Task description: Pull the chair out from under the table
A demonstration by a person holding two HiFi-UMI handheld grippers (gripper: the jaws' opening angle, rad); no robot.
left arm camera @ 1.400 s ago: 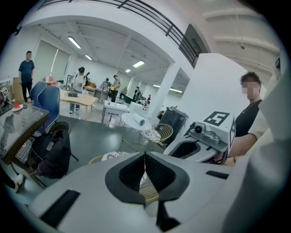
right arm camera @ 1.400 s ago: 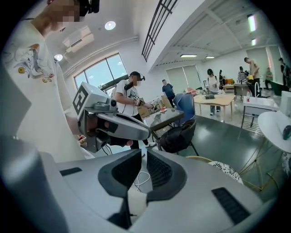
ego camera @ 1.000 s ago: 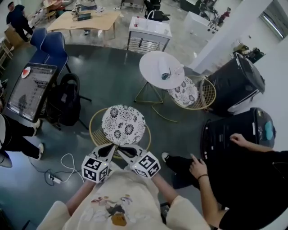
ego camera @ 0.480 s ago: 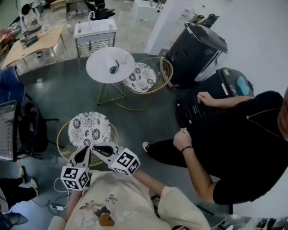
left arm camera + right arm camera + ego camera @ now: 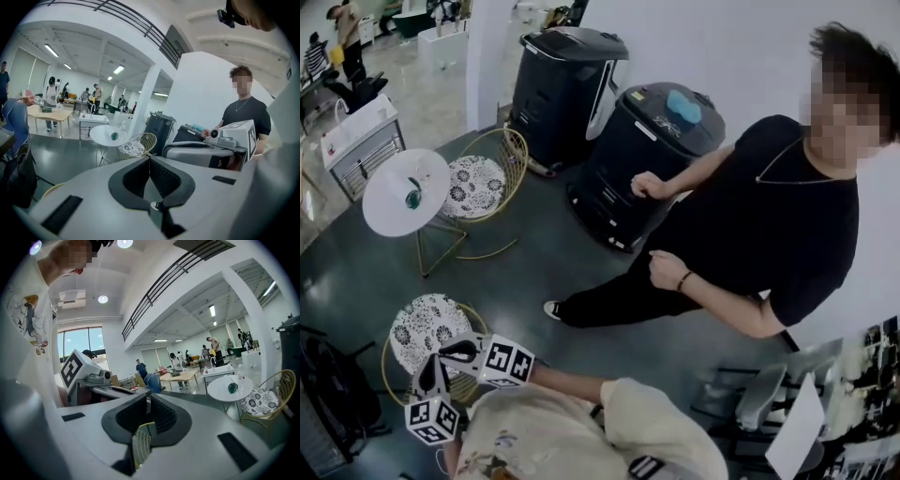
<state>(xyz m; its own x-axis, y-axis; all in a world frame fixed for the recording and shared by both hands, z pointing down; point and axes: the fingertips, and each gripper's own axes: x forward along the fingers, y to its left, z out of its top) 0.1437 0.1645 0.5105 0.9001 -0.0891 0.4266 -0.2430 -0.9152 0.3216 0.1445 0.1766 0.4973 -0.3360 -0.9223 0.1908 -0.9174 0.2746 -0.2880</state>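
Pulling seems done: chair (image 5: 422, 323) well clear of table (image 5: 380, 208); R tool (image 5: 455, 352) pinching rim, L tool (image 5: 427, 373) pressed together; release pending.

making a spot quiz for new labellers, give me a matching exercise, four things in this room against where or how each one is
Things:
1. white round table
2. right hand-held gripper
3. far wire chair
4. front black bin

Places or states:
a. teal patch on its lid
b. shut on the gold wire of the near chair
c. small dark object lying on top
d. patterned cushion, right beside the table

Pairs: 1-c, 2-b, 3-d, 4-a
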